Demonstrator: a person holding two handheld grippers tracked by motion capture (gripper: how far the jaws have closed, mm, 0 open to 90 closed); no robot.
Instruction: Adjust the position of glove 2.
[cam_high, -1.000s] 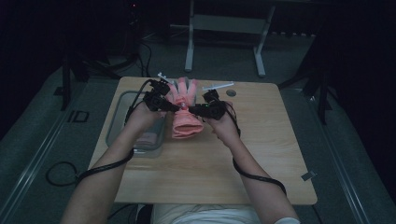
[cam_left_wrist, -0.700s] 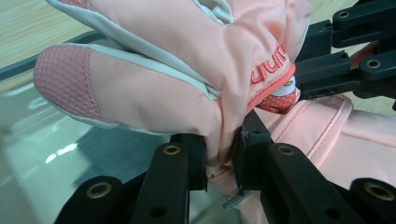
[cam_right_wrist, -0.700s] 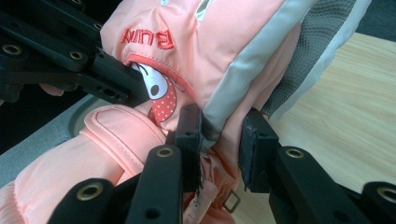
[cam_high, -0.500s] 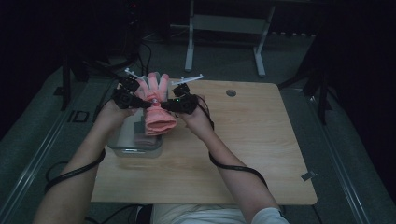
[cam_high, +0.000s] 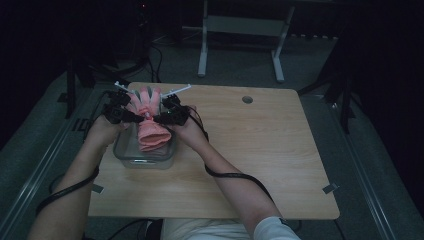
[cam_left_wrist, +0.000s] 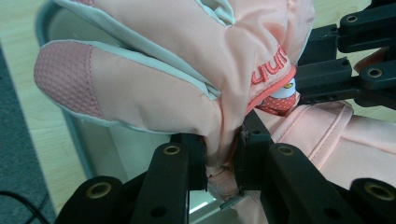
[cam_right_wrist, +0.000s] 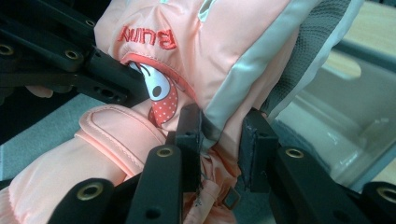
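Note:
A pink padded glove (cam_high: 149, 120) with grey trim hangs over a clear plastic bin (cam_high: 131, 159) at the table's left edge. Both grippers hold it from opposite sides. My left gripper (cam_high: 131, 116) is shut on the glove's side (cam_left_wrist: 219, 154), its jaws pinching a fold of fabric just below the thumb (cam_left_wrist: 107, 91). My right gripper (cam_high: 159, 119) is shut on the other edge of the glove (cam_right_wrist: 219, 135), near the grey trim and red lettering. The glove's fingers point away from the person and its cuff droops into the bin.
The bin's rim and clear wall (cam_right_wrist: 355, 107) lie right under the glove. The wooden table (cam_high: 250, 150) has a round hole (cam_high: 247, 99) at the back. Cables trail from both grippers along the forearms. A metal stand (cam_high: 240, 30) is behind the table.
Both grippers have carried the glove leftward from the table's middle to above the bin and lowered it a little. Their hold on it is unchanged.

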